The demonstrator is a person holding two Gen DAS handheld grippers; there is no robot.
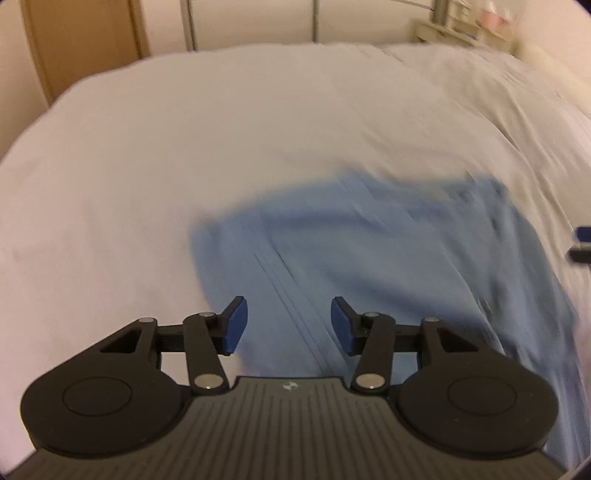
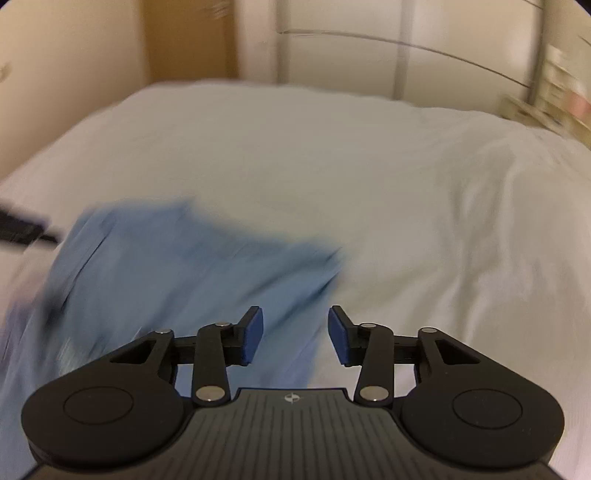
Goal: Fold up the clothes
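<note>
1. I can read no brand, label or writing anywhere. The only mark is a small pale emblem (image 1: 289, 386) on the ribbed body of my left tool, and its twin (image 2: 293, 398) on my right tool; neither carries letters I can make out.
2. The blue garment (image 1: 369, 258) lies spread on the white bed sheet (image 1: 166, 166), blurred, with a pleat or seam line running down its cloth toward me. Whether it is a shirt or trousers I cannot tell.
3. My left tool (image 1: 289, 325) hangs over the near left part of the garment, jaws apart, blue pads (image 1: 234, 325) facing each other with only cloth seen below them in the gap; nothing is pinched.
4. From the right wrist view, the same garment (image 2: 177, 280) lies to the left of my right tool (image 2: 295, 336) and reaches under its left pad. The garment's right edge runs through the gap, so the right pad stands over bare sheet (image 2: 406, 203).
5. My right tool's jaws also stand apart, empty.
6. Seen from the garment's right edge in the left wrist view, a dark bit of my other tool (image 1: 581, 245) pokes in at the frame border.
7. Beyond the far edge of the bed stand a pale wall and a wooden door frame (image 1: 85, 33).
</note>
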